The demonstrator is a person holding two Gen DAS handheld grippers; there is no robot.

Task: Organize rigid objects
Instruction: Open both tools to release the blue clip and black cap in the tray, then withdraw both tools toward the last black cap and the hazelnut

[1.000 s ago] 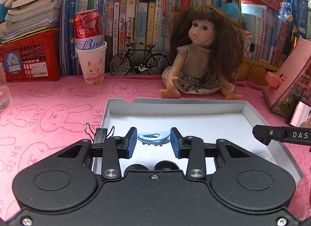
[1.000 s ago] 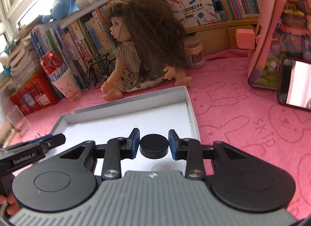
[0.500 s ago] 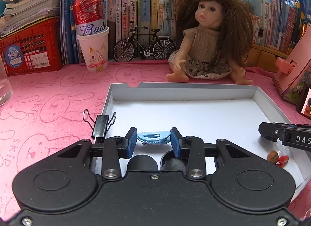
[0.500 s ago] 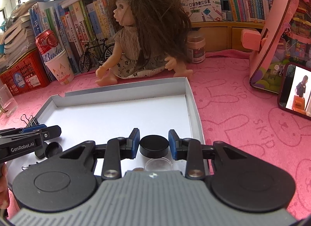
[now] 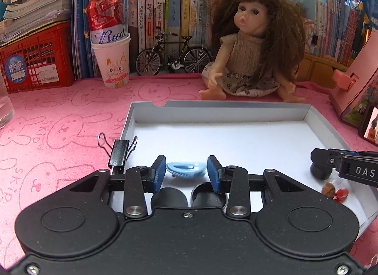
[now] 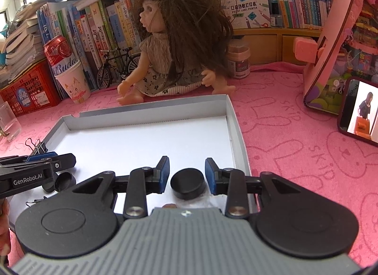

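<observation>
A shallow white box lid [image 5: 212, 111] [image 6: 151, 111] lies on the pink cloth. My left gripper [image 5: 185, 172] holds a blue hair clip [image 5: 186, 168] between its pads, low over the lid's near left part. Two black round caps [image 5: 169, 198] lie in the lid just under it. My right gripper [image 6: 187, 175] has opened; a black round cap [image 6: 187, 183] sits between its fingers with a gap on each side, at the lid's near right corner. The right gripper's fingers [image 5: 326, 163] show in the left wrist view, the left gripper's fingers [image 6: 56, 161] in the right wrist view.
A black binder clip [image 5: 119, 152] sits on the lid's left rim. A brown bead and a red bead [image 5: 333, 191] lie at the lid's near right. A doll [image 5: 255, 45], toy bicycle [image 5: 173, 55], a cup holding a can [image 5: 111, 45], red crate [image 5: 35, 62], glass [image 5: 4, 100], a phone [image 6: 361, 109] surround it.
Both grippers have drawn back and lowered over the lid's near end. My right gripper has opened and let go of the black cap. The left still holds the blue clip.
</observation>
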